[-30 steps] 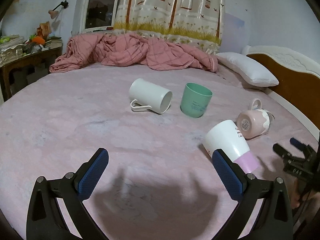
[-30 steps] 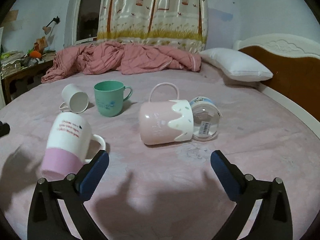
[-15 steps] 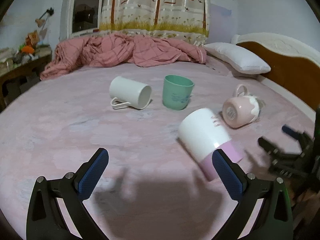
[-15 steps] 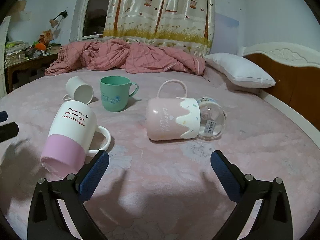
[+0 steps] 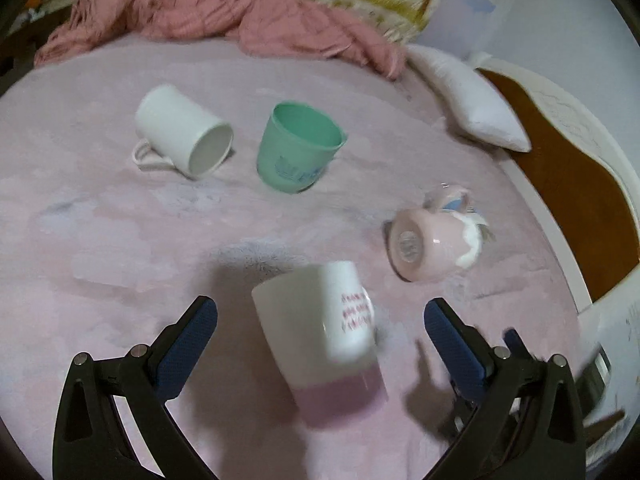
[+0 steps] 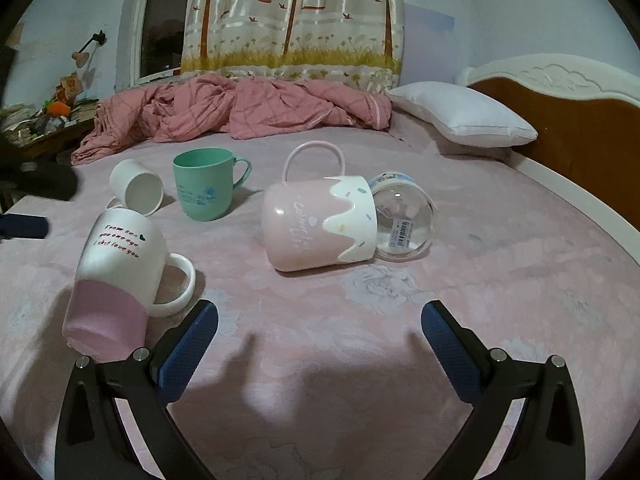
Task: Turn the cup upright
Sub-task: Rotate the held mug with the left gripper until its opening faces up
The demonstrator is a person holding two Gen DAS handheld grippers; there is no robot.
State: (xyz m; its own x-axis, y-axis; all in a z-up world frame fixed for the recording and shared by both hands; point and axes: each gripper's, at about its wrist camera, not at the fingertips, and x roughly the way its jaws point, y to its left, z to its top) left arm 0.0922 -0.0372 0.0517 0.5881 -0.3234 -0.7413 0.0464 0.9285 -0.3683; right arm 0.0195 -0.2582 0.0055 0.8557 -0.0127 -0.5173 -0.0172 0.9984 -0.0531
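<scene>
A white-and-pink mug with red lettering (image 5: 326, 336) lies on its side on the pink bed cover, right between my open left gripper's (image 5: 318, 320) jaws without touching them. It also shows in the right wrist view (image 6: 116, 276), left of my right gripper (image 6: 320, 320), which is open and empty. A pink mug with white drip glaze (image 6: 320, 224) lies on its side ahead of the right gripper. It shows in the left wrist view (image 5: 432, 246) too. A plain white mug (image 5: 182, 136) lies on its side. A green cup (image 5: 298, 148) stands upright.
A clear glass jar (image 6: 404, 216) lies against the pink drip mug's mouth. A crumpled pink blanket (image 6: 240, 112) and a white pillow (image 6: 460, 114) lie at the far side. A brown headboard (image 6: 580, 120) bounds the right edge. A cluttered side table (image 6: 44, 124) stands far left.
My left gripper has moved forward and tilted downward over the white-and-pink mug, which now sits between its jaws. The right gripper has barely moved.
</scene>
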